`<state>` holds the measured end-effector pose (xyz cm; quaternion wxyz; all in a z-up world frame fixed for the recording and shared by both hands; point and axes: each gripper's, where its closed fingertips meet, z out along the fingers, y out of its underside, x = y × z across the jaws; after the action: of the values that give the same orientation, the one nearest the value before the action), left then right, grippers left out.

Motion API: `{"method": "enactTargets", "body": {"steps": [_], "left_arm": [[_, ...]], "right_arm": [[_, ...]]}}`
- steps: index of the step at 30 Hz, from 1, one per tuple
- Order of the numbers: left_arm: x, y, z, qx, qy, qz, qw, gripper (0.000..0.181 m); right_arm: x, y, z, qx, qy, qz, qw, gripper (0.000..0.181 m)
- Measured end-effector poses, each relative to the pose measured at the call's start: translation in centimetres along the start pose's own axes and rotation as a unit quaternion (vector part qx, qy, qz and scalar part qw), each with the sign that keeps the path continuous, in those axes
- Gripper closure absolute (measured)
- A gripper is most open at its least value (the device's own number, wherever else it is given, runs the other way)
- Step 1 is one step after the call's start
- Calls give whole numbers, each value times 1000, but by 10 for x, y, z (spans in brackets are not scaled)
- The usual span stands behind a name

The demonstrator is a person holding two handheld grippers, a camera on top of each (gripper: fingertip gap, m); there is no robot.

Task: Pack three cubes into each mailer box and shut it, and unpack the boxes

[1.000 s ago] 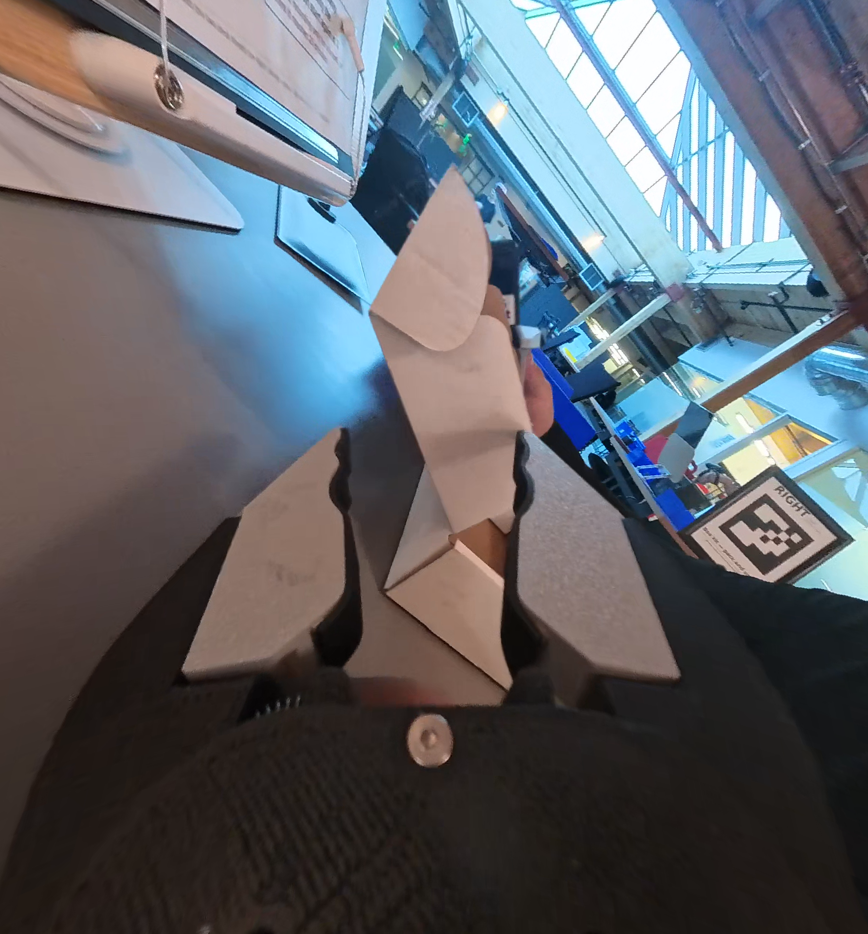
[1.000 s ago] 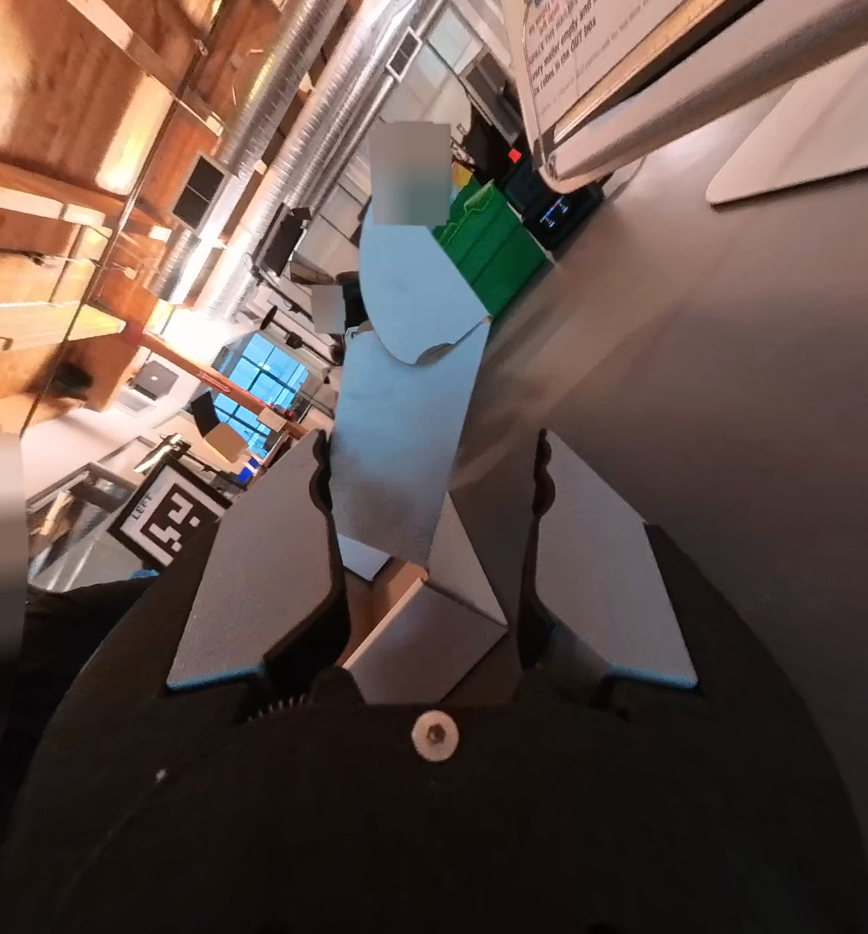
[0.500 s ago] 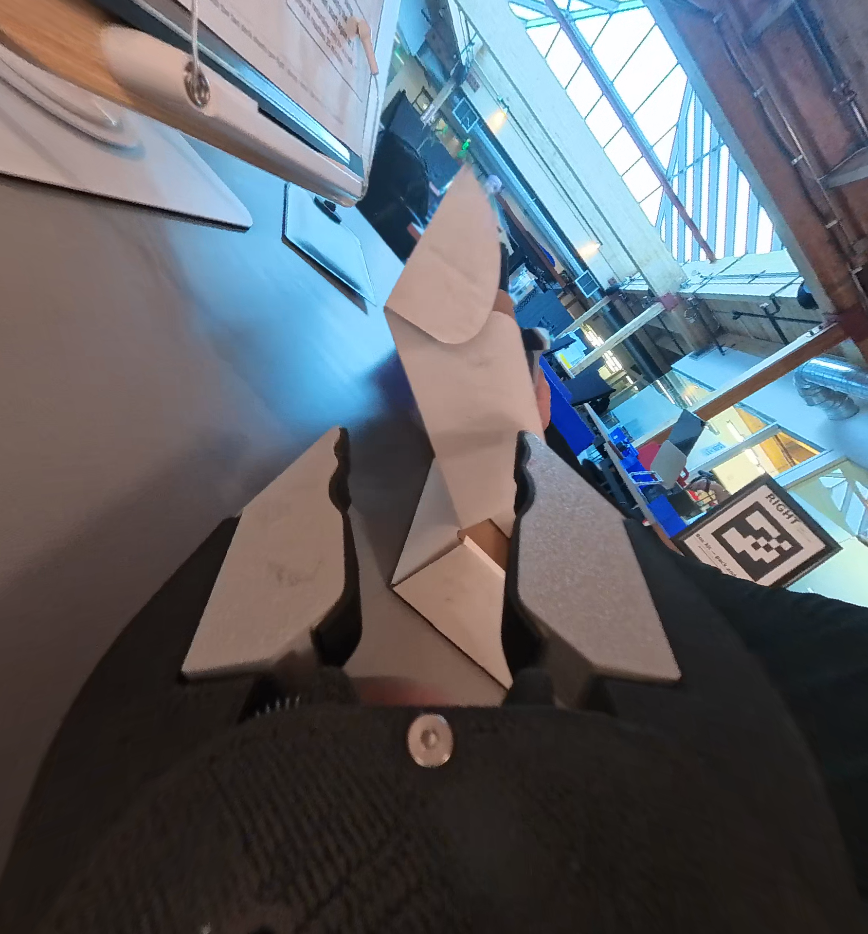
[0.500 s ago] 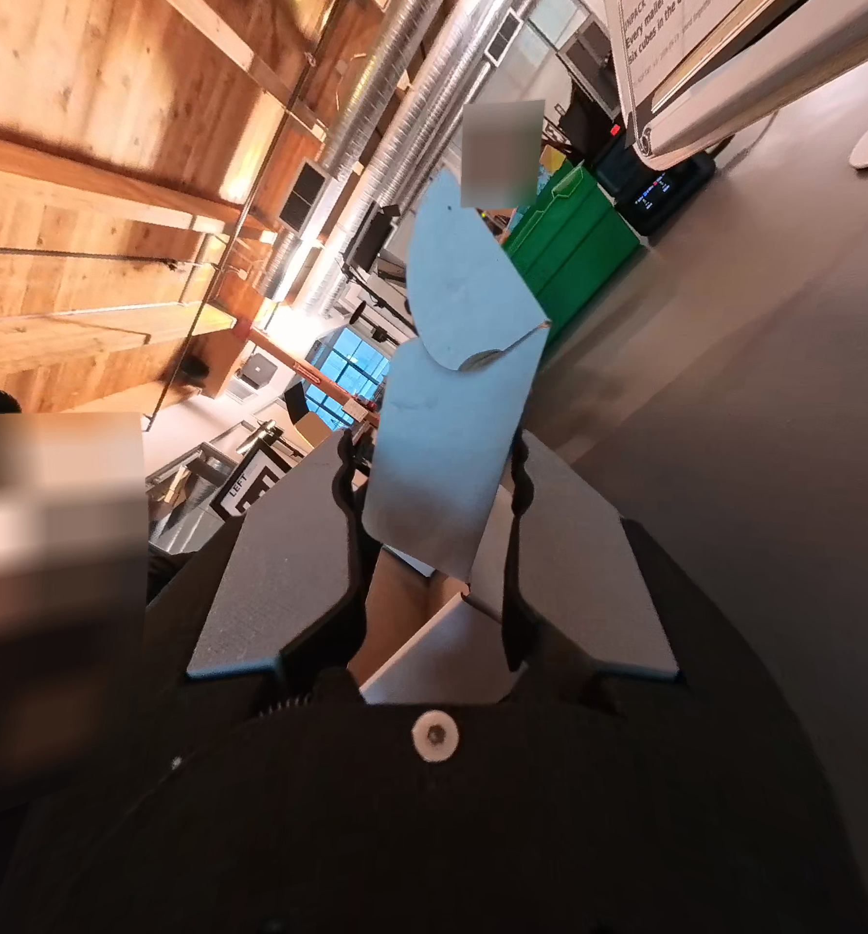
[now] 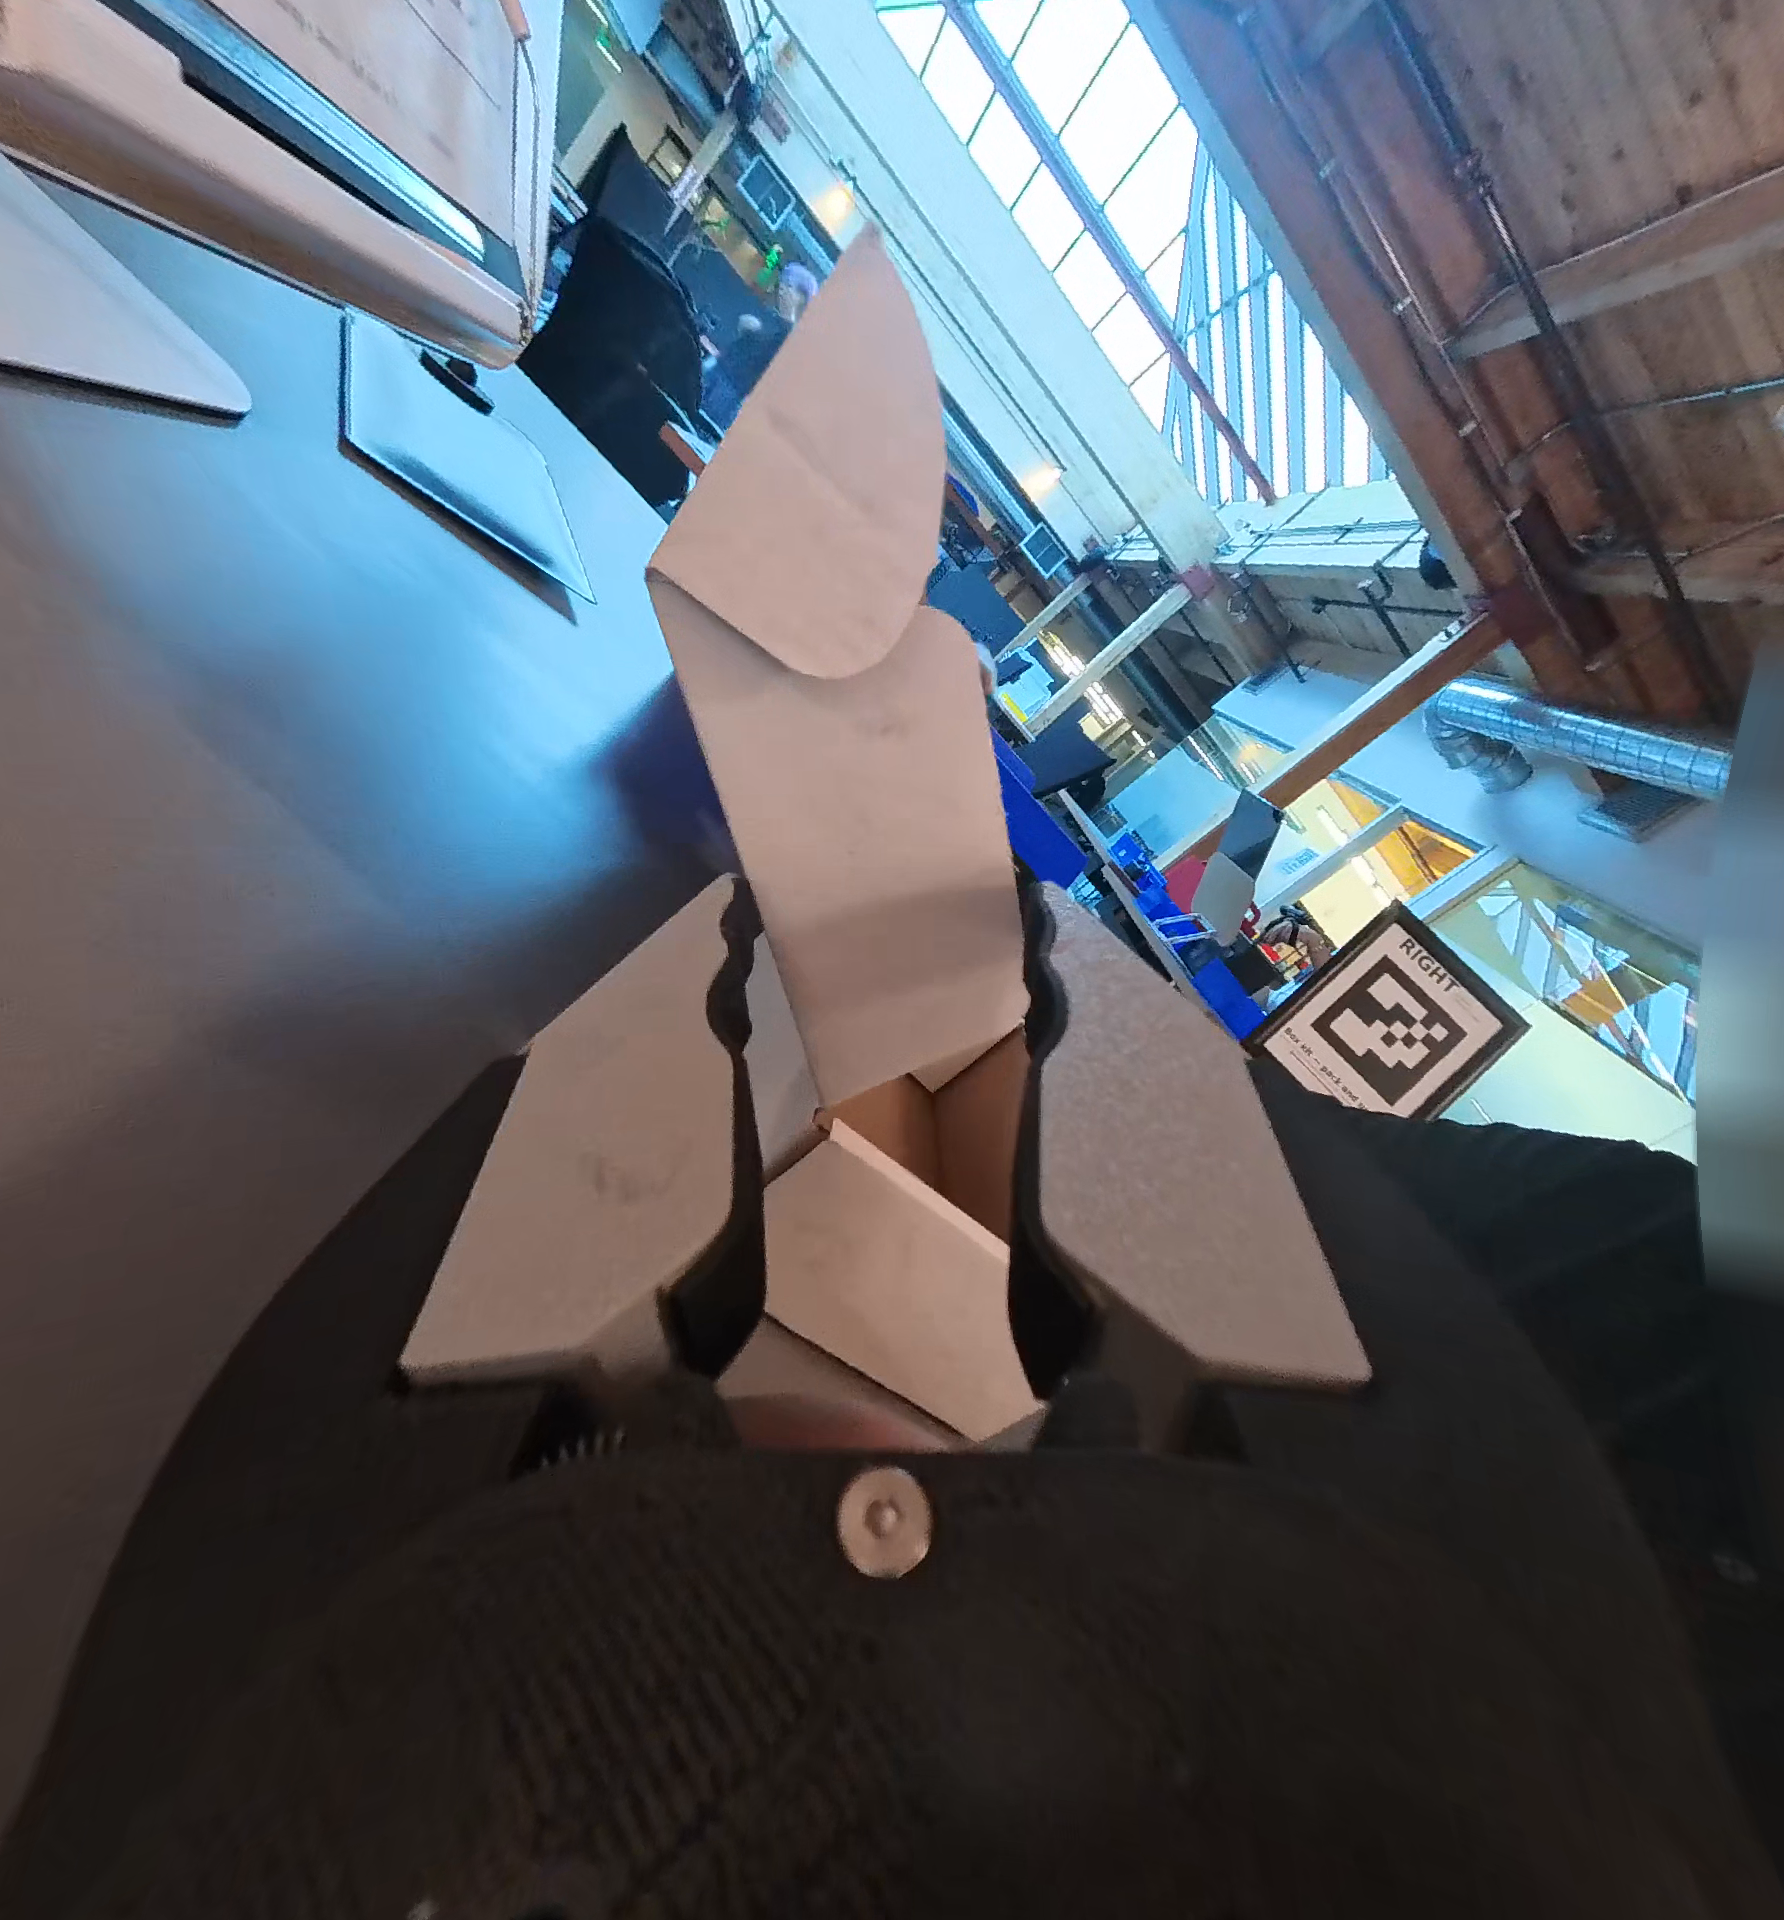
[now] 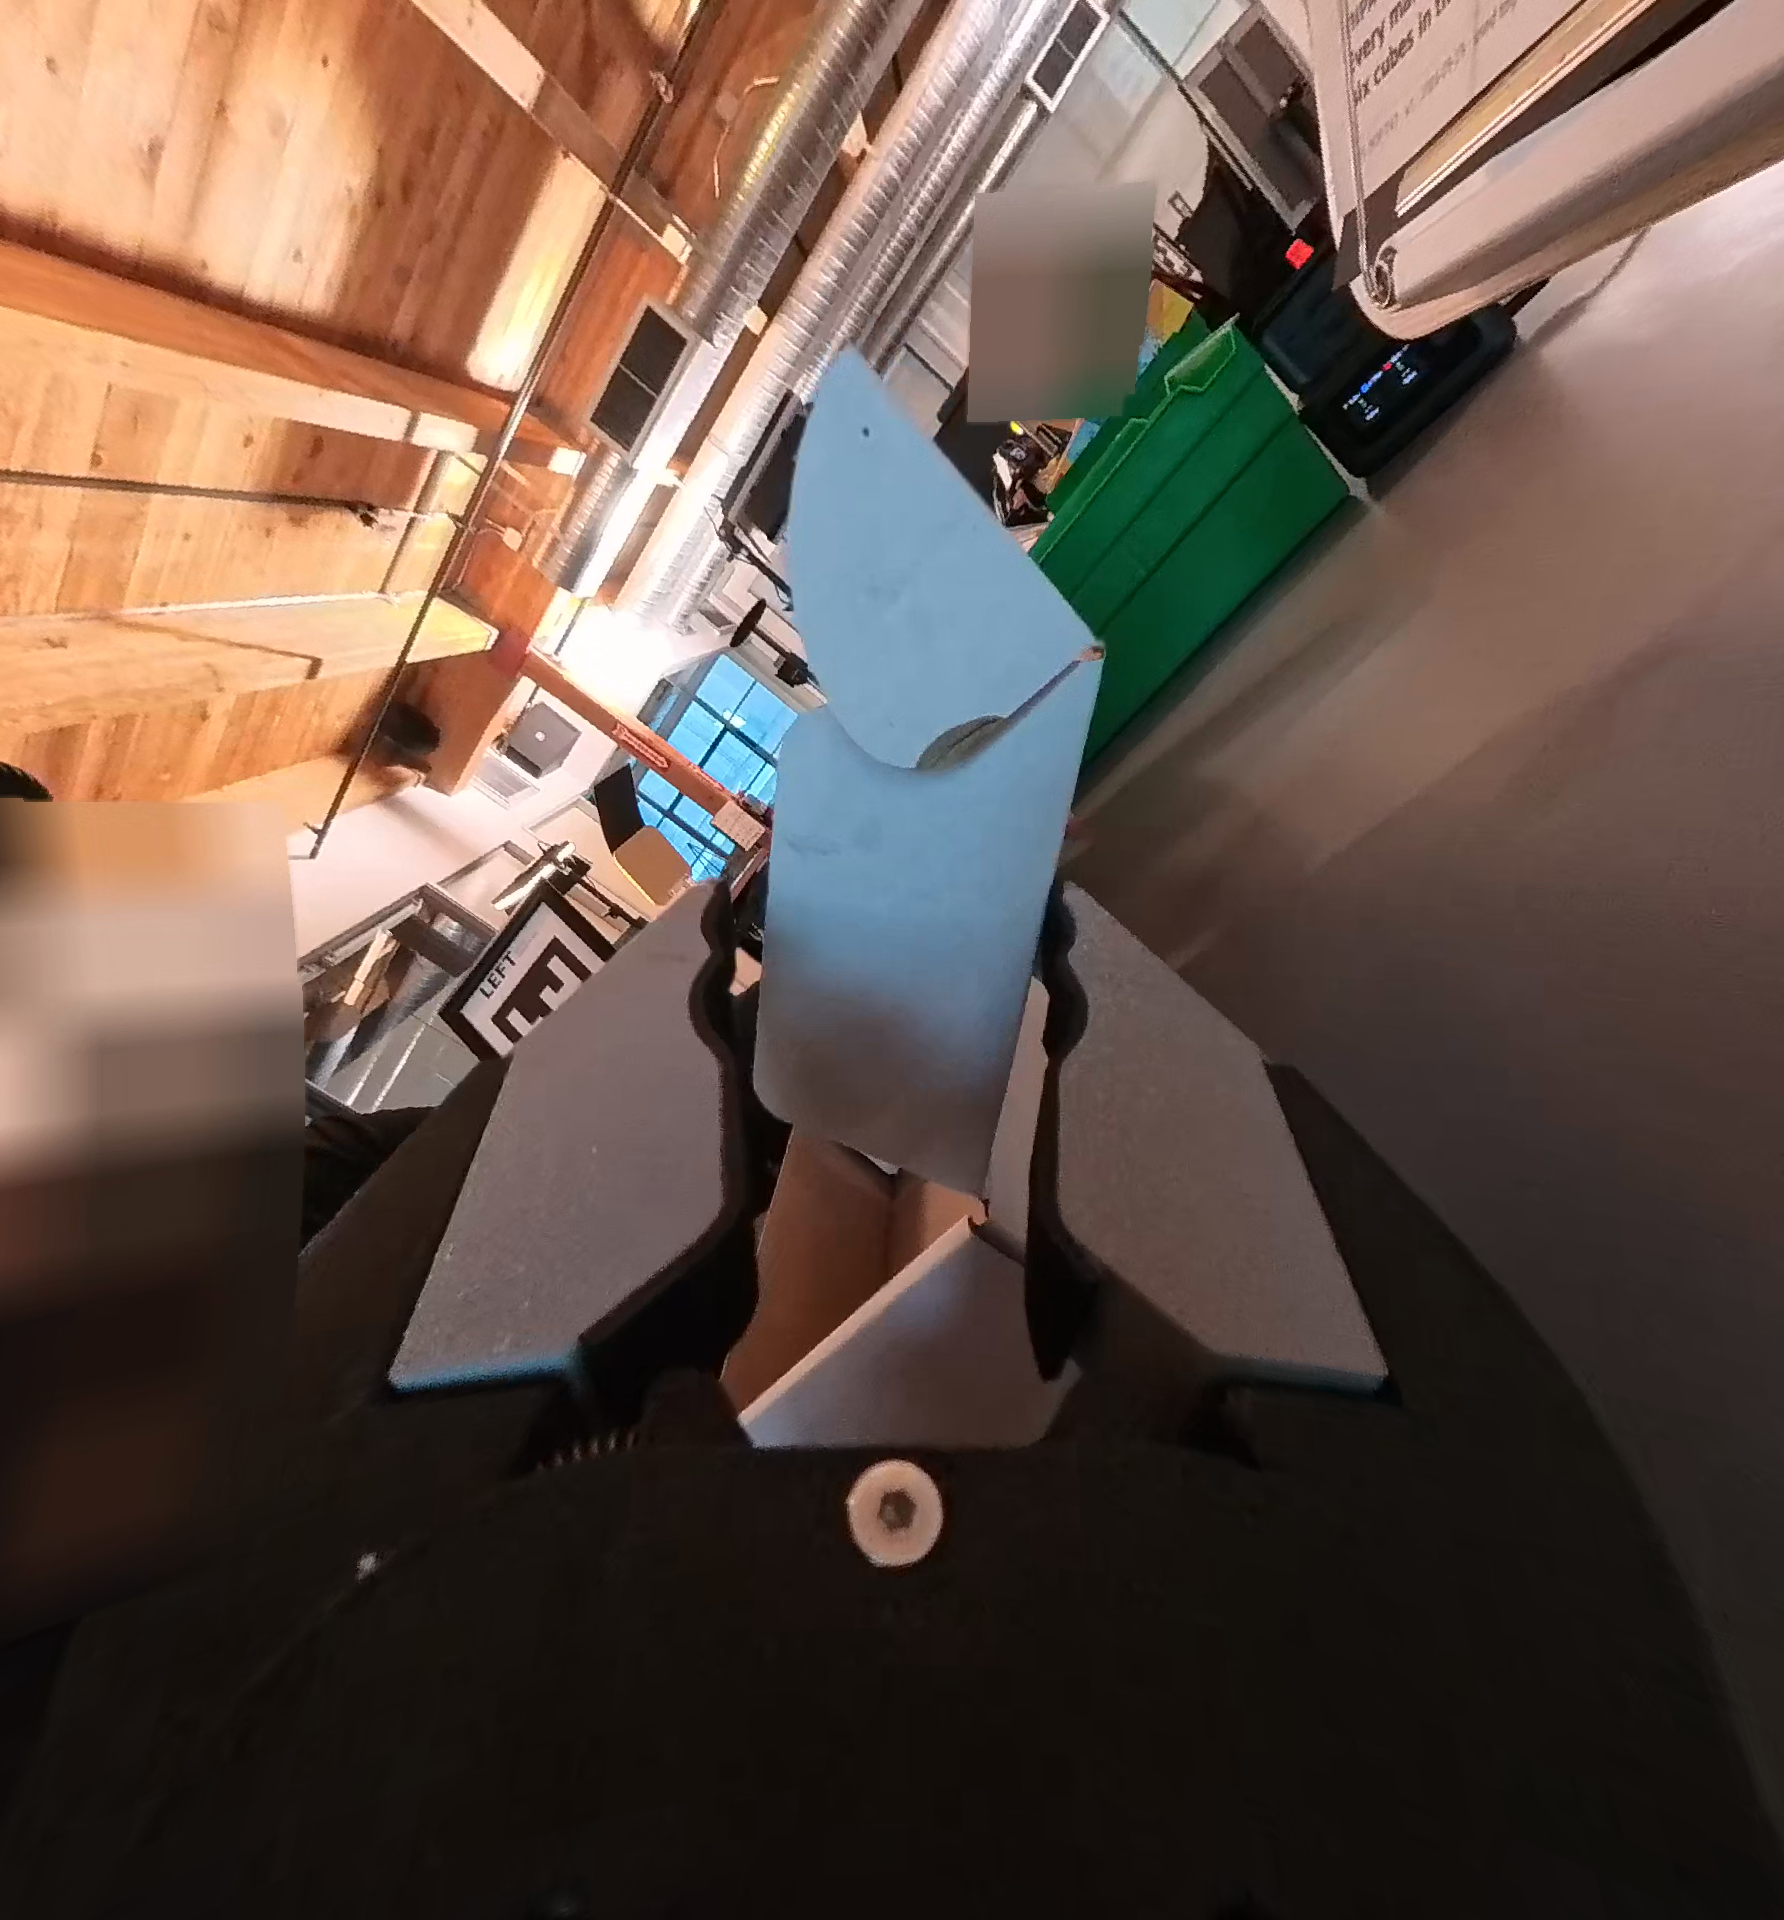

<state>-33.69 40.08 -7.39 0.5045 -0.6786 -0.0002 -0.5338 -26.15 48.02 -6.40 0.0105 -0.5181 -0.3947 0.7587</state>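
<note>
White cardboard mailer box (image 5: pixel 872 1278) sits between the grey fingers (image 5: pixel 597 1174) of the left gripper (image 5: pixel 880 1049), which pinch its corner; its lid flap (image 5: pixel 826 665) stands up over the dark grey table (image 5: pixel 244 779).

From the right wrist, the right gripper (image 6: pixel 883 1060) clamps the same box (image 6: pixel 898 1340) at its other end, flap (image 6: pixel 919 831) raised.

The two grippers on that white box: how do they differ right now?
The left gripper straddles the mailer box corner with the dark table on its left; the right gripper has the table on its right. The left fingers look pale grey, the right fingers darker. Both sit closed around the box below its raised lid flap.
</note>
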Motion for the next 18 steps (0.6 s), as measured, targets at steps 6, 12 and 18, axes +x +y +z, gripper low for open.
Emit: {"method": "enactTargets", "body": {"steps": [6,12,18], "left_arm": [[0,-1,-1,5,1,-4,1000,131],[2,2,2,-2,5,-3,1000,130],[4,2,3,-1,10,3,1000,132]], "right_arm": [[0,-2,-4,7,0,-1,1000,128],[-7,-3,-4,10,-22,2,1000,122],[-7,2,-1,-2,-19,-1,1000,131]]}}
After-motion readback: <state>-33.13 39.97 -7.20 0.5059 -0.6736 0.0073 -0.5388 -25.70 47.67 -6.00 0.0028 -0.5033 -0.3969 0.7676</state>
